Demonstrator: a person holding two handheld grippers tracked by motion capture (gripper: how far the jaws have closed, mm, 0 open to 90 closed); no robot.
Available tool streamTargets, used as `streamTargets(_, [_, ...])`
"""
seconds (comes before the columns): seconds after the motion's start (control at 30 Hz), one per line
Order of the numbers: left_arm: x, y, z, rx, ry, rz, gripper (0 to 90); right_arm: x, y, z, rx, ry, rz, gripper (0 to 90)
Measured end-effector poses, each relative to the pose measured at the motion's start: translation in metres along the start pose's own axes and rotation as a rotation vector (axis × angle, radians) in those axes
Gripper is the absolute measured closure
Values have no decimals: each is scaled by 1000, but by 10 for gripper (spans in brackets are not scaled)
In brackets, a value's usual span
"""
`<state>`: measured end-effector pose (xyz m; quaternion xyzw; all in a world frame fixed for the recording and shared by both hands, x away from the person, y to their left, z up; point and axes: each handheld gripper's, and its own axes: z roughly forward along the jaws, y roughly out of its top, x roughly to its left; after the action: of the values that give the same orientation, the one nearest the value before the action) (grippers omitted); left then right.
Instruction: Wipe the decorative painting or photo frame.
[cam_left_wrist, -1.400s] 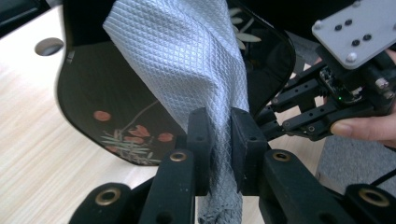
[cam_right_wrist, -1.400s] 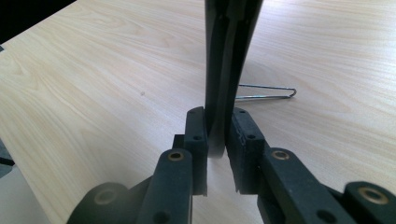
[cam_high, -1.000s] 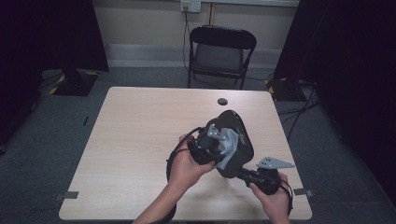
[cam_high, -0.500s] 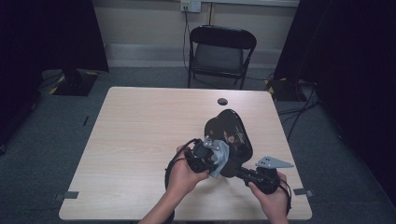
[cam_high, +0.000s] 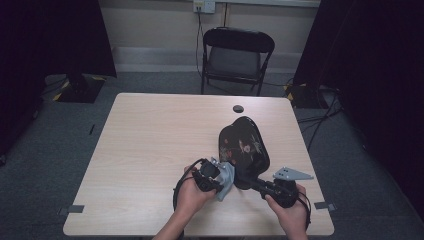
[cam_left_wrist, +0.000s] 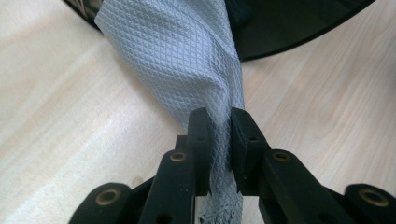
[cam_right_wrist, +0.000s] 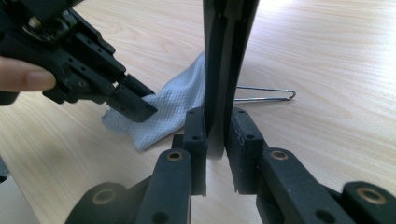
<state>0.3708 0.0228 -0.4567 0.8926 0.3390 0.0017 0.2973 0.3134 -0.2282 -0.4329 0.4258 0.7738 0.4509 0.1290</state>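
A black lacquered plate (cam_high: 242, 145) with a flower pattern stands tilted over the table, its near rim clamped between the jaws of my right gripper (cam_high: 261, 184). In the right gripper view the plate (cam_right_wrist: 229, 46) rises edge-on from the right gripper (cam_right_wrist: 215, 126). My left gripper (cam_high: 222, 177) is shut on a pale grey-blue cloth (cam_high: 226, 176) at the plate's lower left edge. In the left gripper view the cloth (cam_left_wrist: 187, 56) runs up from the left gripper (cam_left_wrist: 217, 126) to the dark plate (cam_left_wrist: 289, 28). The cloth (cam_right_wrist: 173, 112) and left gripper (cam_right_wrist: 135, 100) lie left of the plate.
The light wooden table (cam_high: 150, 150) has a small black round grommet (cam_high: 238, 108) near its far edge. A thin metal wire loop (cam_right_wrist: 266, 93) lies on the table behind the plate. A black folding chair (cam_high: 235, 55) stands beyond the table.
My left hand has come down and toward the near edge with the cloth, from the plate's face to its lower rim. The right hand and the plate have held still.
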Motion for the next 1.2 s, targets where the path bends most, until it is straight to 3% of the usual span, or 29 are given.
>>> streamTargets(0.17, [2, -6, 5, -2, -10, -8, 796, 1, 0, -3, -10, 8, 0, 764])
streamTargets(0.3, [-1, -3, -2, -3, -18, -5, 796, 0, 0, -8, -20, 10, 8, 737])
streamTargets(0.57, [-11, 20, -49, -103, -14, 33, 795, -1, -1, -7, -6, 12, 7, 794])
streamTargets(0.77, [-26, 51, -91, -191, 2, 98, 795, 0, -1, -7, 0, 10, 15, 795])
streamTargets(0.9, [-40, 67, -107, -230, -3, 144, 795, 0, -1, -6, -1, 6, 12, 796])
streamTargets(1.03, [-49, 76, -114, -247, -13, 167, 795, 1, 0, -5, -3, 4, 10, 796])
streamTargets(1.2, [-52, 76, -107, -230, -17, 181, 795, 1, 0, -4, -2, 8, 6, 796])
